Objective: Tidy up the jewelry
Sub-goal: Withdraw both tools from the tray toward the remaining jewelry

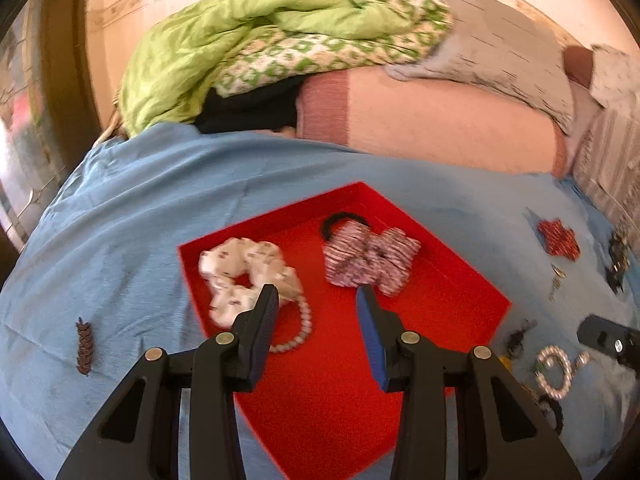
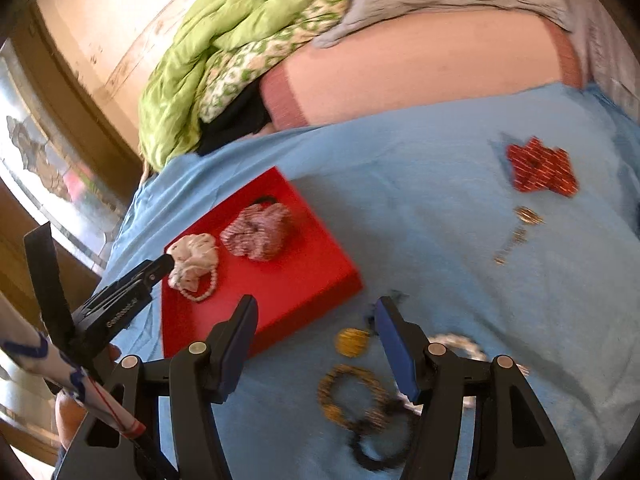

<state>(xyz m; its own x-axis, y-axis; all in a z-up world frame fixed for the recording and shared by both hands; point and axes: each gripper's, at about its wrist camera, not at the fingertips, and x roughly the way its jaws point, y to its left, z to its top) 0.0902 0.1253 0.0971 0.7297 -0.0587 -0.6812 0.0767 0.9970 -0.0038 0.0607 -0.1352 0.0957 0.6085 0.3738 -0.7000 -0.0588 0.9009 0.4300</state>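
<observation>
A red tray (image 1: 452, 312) lies on a blue sheet and holds a white scrunchie (image 1: 244, 276), a pale bead bracelet (image 1: 298, 332) and a pink striped scrunchie (image 1: 372, 258). My left gripper (image 1: 318, 292) is open and empty just above the tray, beside the bracelet. My right gripper (image 2: 314, 304) is open and empty above the sheet, right of the tray (image 2: 320, 276). Below it lie a gold disc earring (image 2: 352, 342), a gold bead bracelet (image 2: 348, 394), a dark piece (image 2: 376, 446) and a white bead bracelet (image 2: 460, 342).
A red patterned bow (image 2: 540, 166) and gold earrings (image 2: 520, 228) lie on the sheet (image 2: 400, 184) at the right. A brown leaf-shaped piece (image 1: 84, 346) lies left of the tray. Green quilts (image 1: 240, 40) and pillows (image 1: 420, 120) are piled at the back.
</observation>
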